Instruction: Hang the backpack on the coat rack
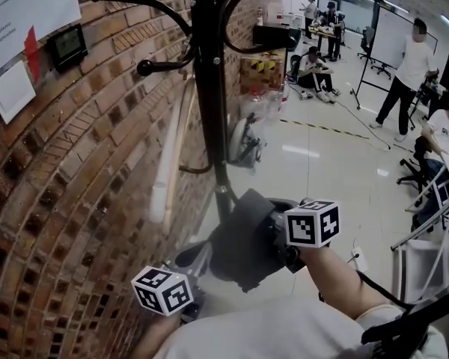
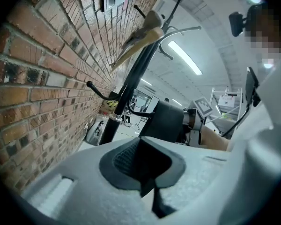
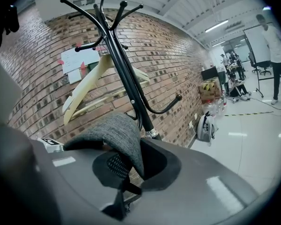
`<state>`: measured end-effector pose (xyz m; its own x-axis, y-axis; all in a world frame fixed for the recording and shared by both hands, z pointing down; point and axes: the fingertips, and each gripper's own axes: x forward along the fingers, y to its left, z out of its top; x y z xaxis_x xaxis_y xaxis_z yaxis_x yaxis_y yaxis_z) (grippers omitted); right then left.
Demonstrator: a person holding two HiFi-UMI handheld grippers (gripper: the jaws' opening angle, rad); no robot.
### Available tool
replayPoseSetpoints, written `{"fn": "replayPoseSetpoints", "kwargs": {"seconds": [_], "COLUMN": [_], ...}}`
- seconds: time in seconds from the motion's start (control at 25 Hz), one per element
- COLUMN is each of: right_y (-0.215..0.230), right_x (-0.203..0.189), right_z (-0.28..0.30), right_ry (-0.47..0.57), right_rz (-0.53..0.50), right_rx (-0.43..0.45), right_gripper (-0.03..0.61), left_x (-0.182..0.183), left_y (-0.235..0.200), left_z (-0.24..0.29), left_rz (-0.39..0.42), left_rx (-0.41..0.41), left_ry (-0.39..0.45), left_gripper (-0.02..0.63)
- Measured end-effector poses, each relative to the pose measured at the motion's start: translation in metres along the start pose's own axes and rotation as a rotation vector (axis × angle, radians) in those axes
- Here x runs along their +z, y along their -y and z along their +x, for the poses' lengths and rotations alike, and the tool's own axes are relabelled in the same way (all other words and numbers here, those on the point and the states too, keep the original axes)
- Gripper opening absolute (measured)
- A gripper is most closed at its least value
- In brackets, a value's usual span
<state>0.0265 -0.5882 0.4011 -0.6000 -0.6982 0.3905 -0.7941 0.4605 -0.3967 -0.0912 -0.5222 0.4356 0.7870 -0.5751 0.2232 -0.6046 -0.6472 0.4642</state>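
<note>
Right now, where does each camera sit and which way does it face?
Head view: on the person's head, facing down along the brick wall at the coat rack, backpack, left gripper and right gripper; right forearm shows.
Left gripper view: on the left gripper, facing up the coat rack; jaws closed on a dark strap, right forearm beyond.
Right gripper view: on the right gripper, facing up at the hooks; jaws shut on the backpack's grey fabric.
Shared: both gripper views show rack and wall.
</note>
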Motion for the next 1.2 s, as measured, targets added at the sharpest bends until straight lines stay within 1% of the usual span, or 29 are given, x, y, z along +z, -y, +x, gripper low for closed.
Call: {"fn": "replayPoseSetpoints", "kwargs": {"seconds": [0.16,0.36,0.44,0.6,0.72,0.8,0.92,1.04,1.2], "right_y": [0.002,0.016,0.022,0.035,0.048,0.054,0.061,0.061,0.06], "right_x": [0.008,0.005,0.002,-0.015,-0.028,-0.034,-0.037,-0.047,-0.052], "right_z": [0.021,0.042,0.051,0.068,0.075,0.076,0.077,0.082,0.083], "right_ry": [-0.017,-0.045,-0.061,-0.099,-0.114,-0.111,-0.105,-0.129,-0.129], "right_rz": [-0.006,0.011,0.02,0.075,0.097,0.084,0.018,-0.044,-0.04], "right_rx": [-0.004,-0.014,-0.021,-0.028,-0.053,-0.071,-0.101,-0.107,-0.077], "right_gripper": [0.021,0.021,0.021,0.021,0.021,0.023,0.025,0.031,0.035], "left_x": [-0.001,-0.005,-0.008,-0.01,-0.014,-0.017,-0.022,-0.025,-0.026], "left_y": [-0.013,-0.027,-0.032,-0.038,-0.038,-0.036,-0.037,-0.038,-0.034], "left_z": [0.003,0.003,0.003,0.003,0.005,0.006,0.007,0.008,0.011], "left_rz": [-0.019,-0.037,-0.045,-0.051,-0.054,-0.058,-0.063,-0.069,-0.07], "left_rx": [0.001,0.009,0.013,0.022,0.027,0.029,0.034,0.031,0.024], "left_ry": [-0.005,-0.012,-0.016,-0.022,-0.031,-0.035,-0.042,-0.046,-0.051], "left_gripper": [0.002,0.003,0.002,0.002,0.002,0.002,0.002,0.002,0.002]}}
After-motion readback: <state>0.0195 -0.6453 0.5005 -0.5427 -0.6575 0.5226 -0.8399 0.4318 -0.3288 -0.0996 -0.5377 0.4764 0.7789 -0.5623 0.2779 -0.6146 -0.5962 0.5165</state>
